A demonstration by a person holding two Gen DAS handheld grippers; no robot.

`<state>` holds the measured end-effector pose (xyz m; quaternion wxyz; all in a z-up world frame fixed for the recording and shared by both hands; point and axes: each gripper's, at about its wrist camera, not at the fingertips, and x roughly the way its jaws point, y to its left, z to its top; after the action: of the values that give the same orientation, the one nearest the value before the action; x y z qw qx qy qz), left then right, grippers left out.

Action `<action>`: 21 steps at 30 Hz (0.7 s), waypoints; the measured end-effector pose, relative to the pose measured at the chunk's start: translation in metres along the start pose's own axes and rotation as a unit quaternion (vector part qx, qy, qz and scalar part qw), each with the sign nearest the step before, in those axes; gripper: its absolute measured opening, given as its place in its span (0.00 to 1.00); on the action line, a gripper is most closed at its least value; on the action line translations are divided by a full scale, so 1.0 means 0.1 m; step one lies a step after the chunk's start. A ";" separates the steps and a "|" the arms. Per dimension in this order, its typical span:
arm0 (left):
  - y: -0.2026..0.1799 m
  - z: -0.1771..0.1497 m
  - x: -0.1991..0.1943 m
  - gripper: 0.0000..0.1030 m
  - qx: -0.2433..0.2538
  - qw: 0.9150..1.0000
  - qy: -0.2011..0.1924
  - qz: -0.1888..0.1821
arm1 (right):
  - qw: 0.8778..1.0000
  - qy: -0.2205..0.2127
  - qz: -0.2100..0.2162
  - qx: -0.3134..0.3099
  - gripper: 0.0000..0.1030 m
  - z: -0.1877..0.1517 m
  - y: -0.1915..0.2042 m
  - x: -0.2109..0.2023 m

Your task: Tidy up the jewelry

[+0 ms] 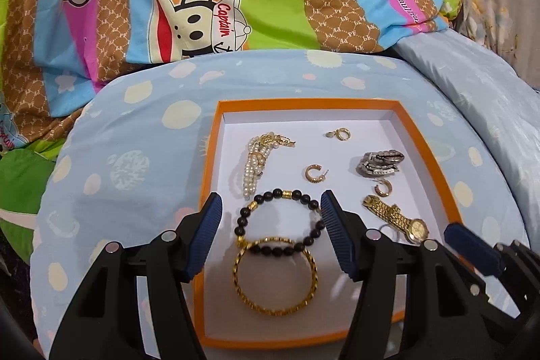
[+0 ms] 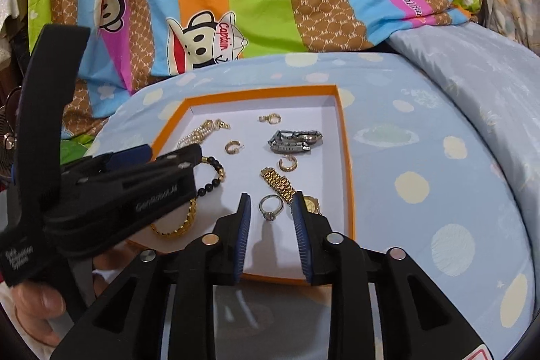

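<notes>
From the left wrist, the left gripper (image 1: 271, 208) gapes empty above a black-bead bracelet (image 1: 280, 220) and a gold chain bangle (image 1: 275, 275) near the front edge of the shallow orange-rimmed white cardboard tray (image 1: 337, 105) on dotted blue bedding (image 1: 135, 123). From the right wrist, the right gripper (image 2: 270, 208) stands parted, clear of a stone-set silver ring (image 2: 271, 207) by the tray's right edge.

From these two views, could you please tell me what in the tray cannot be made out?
- Gold watch: left view, dial end behind the right gripper; right view, dial partly behind a finger.
- Gold bangle and bead bracelet: right view, mostly behind the left gripper.
- Ring: stone too small to identify.
- Silver piece: form unclear.
</notes>
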<state>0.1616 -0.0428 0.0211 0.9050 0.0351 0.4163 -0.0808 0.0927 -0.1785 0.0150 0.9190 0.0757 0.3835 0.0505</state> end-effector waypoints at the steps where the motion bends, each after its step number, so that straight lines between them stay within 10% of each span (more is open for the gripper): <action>1: 0.00 -0.02 -0.04 0.57 0.000 1.000 -0.002 0.002 | 1.000 -0.003 -0.002 0.000 0.32 0.00 0.01 -0.02; 9: 0.01 -0.23 -0.26 0.62 0.003 0.999 -0.017 0.029 | 0.998 -0.044 -0.050 -0.012 0.50 -0.05 0.06 -0.16; 21: -0.01 -0.37 -0.33 0.63 0.009 0.998 -0.028 0.053 | 0.997 -0.051 -0.065 -0.010 0.51 -0.10 0.07 -0.24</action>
<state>0.1122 -0.0354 0.0222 0.9188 0.0634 0.3877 -0.0371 0.0688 -0.1746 0.0259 0.9393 0.0443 0.3402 -0.0091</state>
